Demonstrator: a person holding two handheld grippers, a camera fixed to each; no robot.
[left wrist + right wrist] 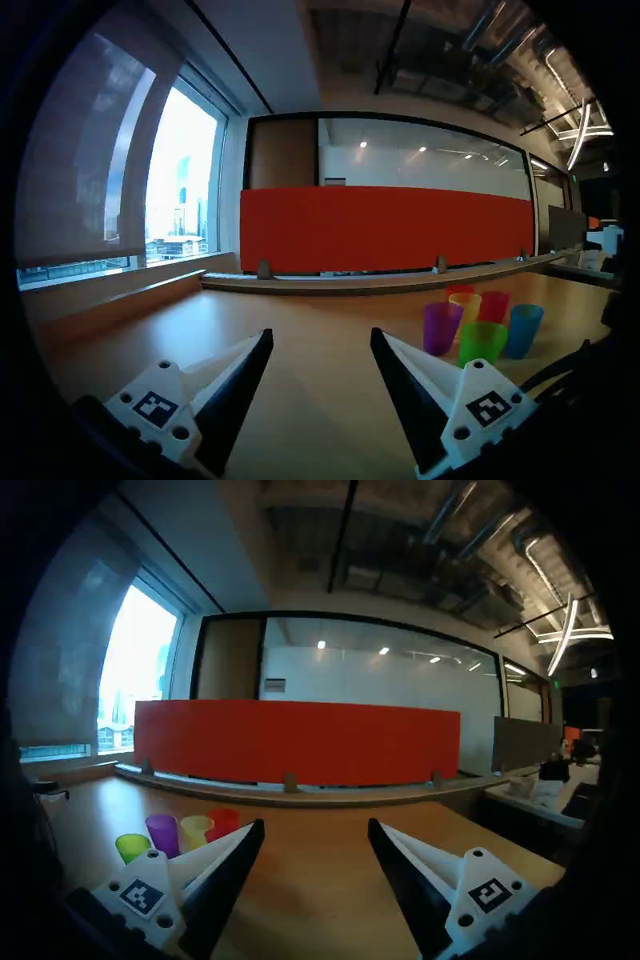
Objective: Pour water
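both gripper views sit low over the desk, facing the red partition, sharing the coloured cups.

L gripper & R gripper: jaws wide apart, level, holding nothing.

colored cups, wooden table, open jaws

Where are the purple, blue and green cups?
purple cup (442, 326), left gripper view, side wall.
blue cup (526, 330), left gripper view, side wall.
green cup (482, 344), left gripper view, front wall.
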